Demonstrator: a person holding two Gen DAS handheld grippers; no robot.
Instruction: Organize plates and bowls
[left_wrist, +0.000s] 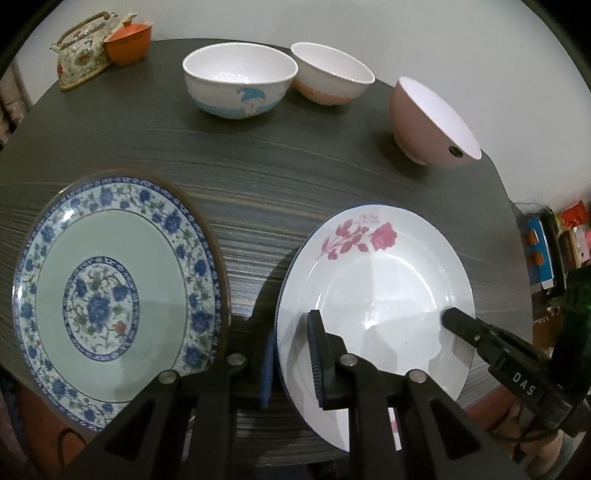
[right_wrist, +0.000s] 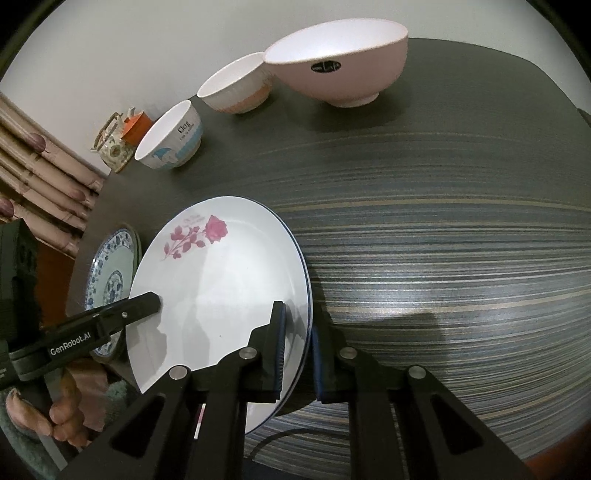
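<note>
A white plate with a pink rose print (left_wrist: 376, 288) (right_wrist: 221, 280) is held over the dark striped table (left_wrist: 258, 177) by both grippers. My left gripper (left_wrist: 291, 363) is shut on its left rim, blue pads on either side of the edge. My right gripper (right_wrist: 298, 356) is shut on the opposite rim. Each shows in the other's view: the right gripper (left_wrist: 456, 318), the left gripper (right_wrist: 149, 301). A blue floral plate (left_wrist: 110, 295) (right_wrist: 110, 273) lies on the table to the left. At the far side stand a blue-cartoon bowl (left_wrist: 240, 81) (right_wrist: 170, 136), a white-and-peach bowl (left_wrist: 332, 74) (right_wrist: 236, 88) and a pink bowl (left_wrist: 432, 122) (right_wrist: 340, 62).
A floral teapot (left_wrist: 81, 59) (right_wrist: 112, 147) and an orange lidded cup (left_wrist: 129, 42) sit at the far left corner. Coloured packets (left_wrist: 546, 251) lie beyond the table's right edge. A person's hand (right_wrist: 62, 413) holds the left gripper's handle.
</note>
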